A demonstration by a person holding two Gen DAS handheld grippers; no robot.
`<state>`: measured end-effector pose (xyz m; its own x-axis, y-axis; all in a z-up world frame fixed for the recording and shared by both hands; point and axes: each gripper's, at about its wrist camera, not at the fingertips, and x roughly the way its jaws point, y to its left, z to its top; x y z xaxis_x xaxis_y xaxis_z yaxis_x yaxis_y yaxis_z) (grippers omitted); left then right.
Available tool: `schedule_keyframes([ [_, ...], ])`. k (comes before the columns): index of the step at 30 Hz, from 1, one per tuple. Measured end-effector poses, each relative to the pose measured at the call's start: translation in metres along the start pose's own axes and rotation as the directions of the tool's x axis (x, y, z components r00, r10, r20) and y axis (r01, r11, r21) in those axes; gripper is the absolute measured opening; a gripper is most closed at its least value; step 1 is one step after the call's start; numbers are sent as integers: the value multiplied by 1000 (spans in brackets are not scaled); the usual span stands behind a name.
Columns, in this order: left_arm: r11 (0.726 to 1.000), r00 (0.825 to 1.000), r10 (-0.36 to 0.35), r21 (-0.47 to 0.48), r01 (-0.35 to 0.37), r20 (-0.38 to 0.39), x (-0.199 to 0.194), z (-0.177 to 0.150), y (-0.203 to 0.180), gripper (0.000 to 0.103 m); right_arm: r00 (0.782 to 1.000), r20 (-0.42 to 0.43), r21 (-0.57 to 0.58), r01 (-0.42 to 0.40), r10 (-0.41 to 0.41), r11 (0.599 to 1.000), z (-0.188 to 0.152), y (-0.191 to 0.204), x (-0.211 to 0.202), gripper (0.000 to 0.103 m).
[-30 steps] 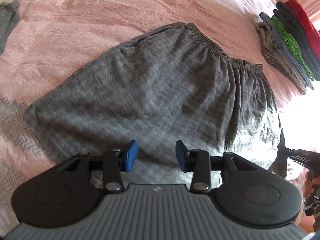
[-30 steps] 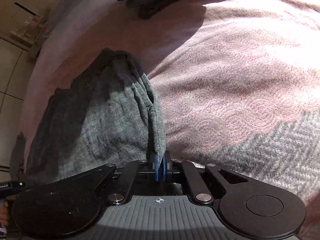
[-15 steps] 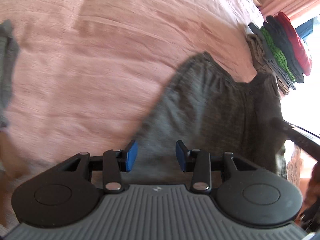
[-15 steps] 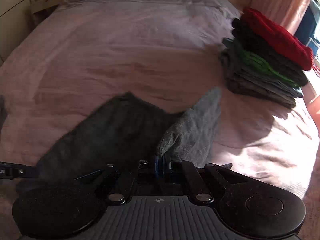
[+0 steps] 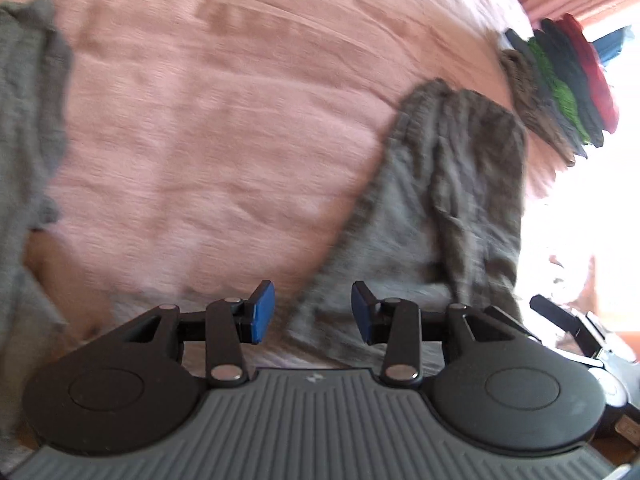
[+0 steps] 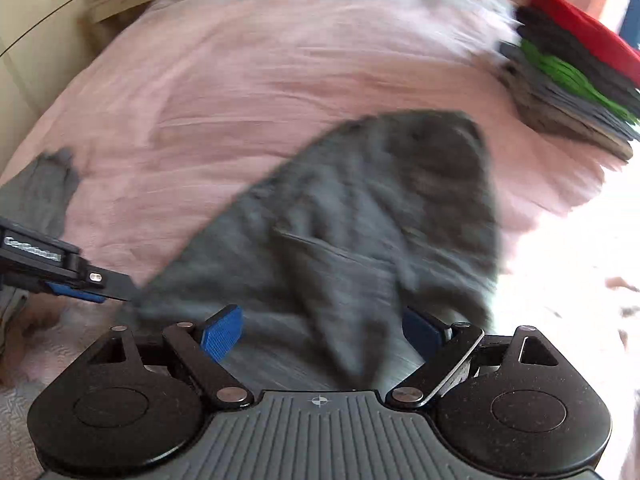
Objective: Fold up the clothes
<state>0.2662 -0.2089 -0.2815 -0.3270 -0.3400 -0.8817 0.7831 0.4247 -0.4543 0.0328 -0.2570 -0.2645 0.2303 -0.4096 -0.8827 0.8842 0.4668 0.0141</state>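
Grey shorts (image 5: 452, 184) lie folded over on the pink bedspread (image 5: 200, 120), blurred by motion in both views. My left gripper (image 5: 312, 312) hovers at their lower left edge, jaws partly apart, nothing pressed between the blue pads. In the right wrist view the shorts (image 6: 380, 208) spread out just ahead of my right gripper (image 6: 322, 332). Its jaws are opening wide, and the cloth lies under and between them without being pinched. One finger of the left gripper (image 6: 80, 276) pokes in from the left edge.
A stack of folded clothes (image 5: 560, 88), topped with red, sits at the far right of the bed (image 6: 572, 80). Another grey garment (image 5: 28, 112) lies crumpled at the left (image 6: 44, 192). Pale furniture stands beyond the bed's far left corner.
The right gripper, shut on the shorts' edge, carried it across over the rest of the cloth and then let go, its jaws springing apart. The left gripper slid sideways, still partly apart.
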Motion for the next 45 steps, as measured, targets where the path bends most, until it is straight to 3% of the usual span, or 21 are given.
schedule_keyframes([
  [5,998,998,-65,21,65,-12,13,7,-31,38,994,-57,198,100,-90,975,-19,-75,-10,87],
  [6,997,997,-81,15,82,-10,15,10,-37,40,992,-78,250,112,-96,962,-25,-89,-11,73],
  [7,995,995,-97,5,97,-11,19,13,-42,41,990,-98,301,125,-100,945,-30,-103,-12,67],
  [9,991,991,-131,-27,130,-19,29,19,-50,42,991,-116,444,112,-67,889,-46,-134,-17,67],
  [12,979,984,-172,-121,167,-36,46,30,-55,42,995,-98,672,51,21,739,-74,-171,-23,67],
  [15,957,978,-206,-215,193,-39,60,39,-57,43,992,-28,862,-38,122,505,-109,-201,-29,67],
  [18,946,979,-201,-270,181,-46,72,48,-61,45,980,61,954,-112,188,278,-142,-220,-34,67],
  [20,943,980,-190,-288,167,-54,81,53,-66,46,974,106,971,-145,200,192,-156,-226,-36,67],
  [21,942,981,-185,-295,159,-62,86,55,-67,46,972,122,972,-158,201,173,-160,-228,-37,67],
  [23,942,980,-179,-302,146,-85,95,57,-68,38,967,148,970,-183,205,163,-163,-231,-38,64],
  [25,951,977,-187,-270,153,-106,97,57,-69,9,961,166,965,-205,223,166,-163,-230,-36,26],
  [26,955,974,-197,-247,165,-110,94,56,-68,3,954,183,963,-223,236,154,-164,-228,-36,20],
  [28,954,968,-235,-213,212,-89,78,55,-62,3,944,220,954,-261,247,148,-166,-224,-38,5],
  [31,952,963,-267,-167,257,-38,48,52,-39,3,925,272,932,-321,265,165,-166,-217,-48,2],
  [34,960,969,-247,-132,246,5,24,46,-11,4,917,252,929,-319,309,189,-166,-203,-48,2],
  [36,971,986,-169,-171,168,9,22,40,10,29,926,207,936,-281,316,210,-171,-193,-42,3],
  [38,963,988,-156,-225,150,-11,23,34,23,32,937,171,947,-242,306,212,-175,-186,-38,23],
  [39,955,984,-179,-243,171,-14,22,31,25,32,939,169,949,-237,299,208,-177,-184,-40,55],
  [40,948,978,-207,-251,198,-12,22,28,24,34,941,172,949,-238,292,206,-178,-182,-42,63],
  [42,934,969,-248,-264,239,1,22,25,19,42,939,196,942,-260,282,213,-178,-179,-50,63],
  [45,919,957,-289,-280,279,4,29,29,3,44,942,177,946,-242,284,214,-180,-177,-52,63],
])
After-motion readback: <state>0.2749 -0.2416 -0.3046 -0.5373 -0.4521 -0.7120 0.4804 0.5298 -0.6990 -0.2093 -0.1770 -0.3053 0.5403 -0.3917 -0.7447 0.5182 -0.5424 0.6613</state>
